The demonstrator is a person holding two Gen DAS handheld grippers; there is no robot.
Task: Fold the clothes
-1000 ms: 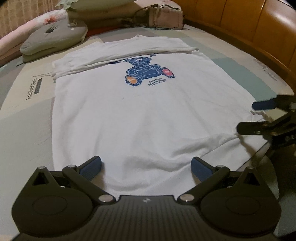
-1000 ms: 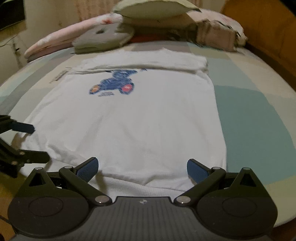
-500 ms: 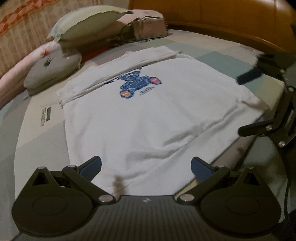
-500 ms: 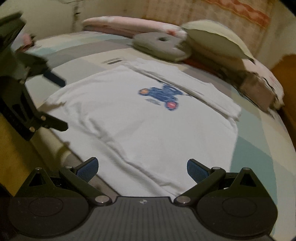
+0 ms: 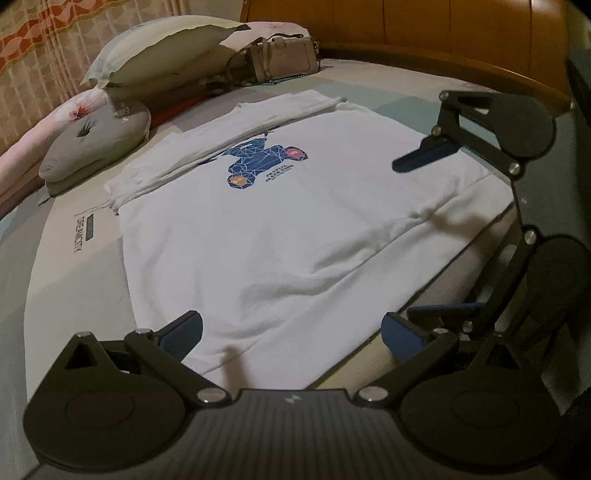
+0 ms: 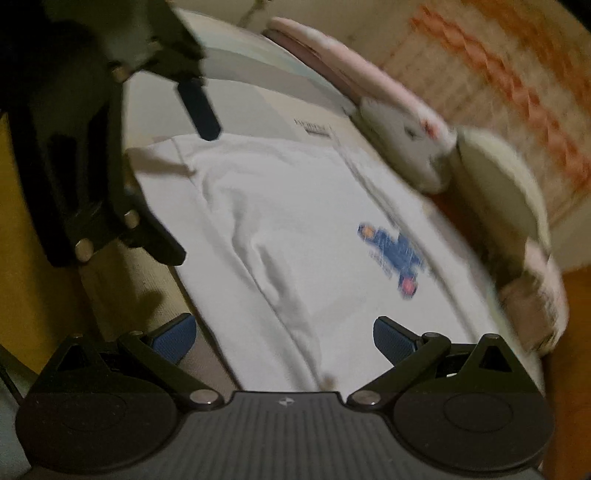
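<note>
White cotton fills both views: one sweatshirt [image 5: 280, 221] lies flat on the bed [image 5: 66, 258], print side up, with a blue bear print [image 5: 264, 162] on its chest. The garment stretches away ahead of the left gripper [image 5: 291, 328], whose fingers are spread wide and hold nothing; its near hem lies just in front of and between the two blue pads [image 5: 183, 328]. The right gripper [image 6: 282, 334] is likewise spread and empty, with the sweatshirt's edge running diagonally between its fingers; this view is smeared by motion, so finer detail is hard to read. In the left wrist view the right gripper appears to the right of the left fingers, one blue pad over the cloth near the hem's far corner and the other lower, off the bed's edge. As for progress, the sleeves seem already folded in: a band of white fabric [image 5: 229, 133] lies across the shoulders beyond the print, far from the fingers. The body looks not yet folded, so the main folds are probably still to come, and the hem corners seem the likely next grab. Counting: one sweatshirt, two grippers, one green-cased pillow [image 5: 159, 48], one grey cushion [image 5: 96, 144], one beige handbag [image 5: 282, 59] and one pink flowered quilt [image 5: 44, 129] at the far end, before a wooden headboard [image 5: 424, 33].
</note>
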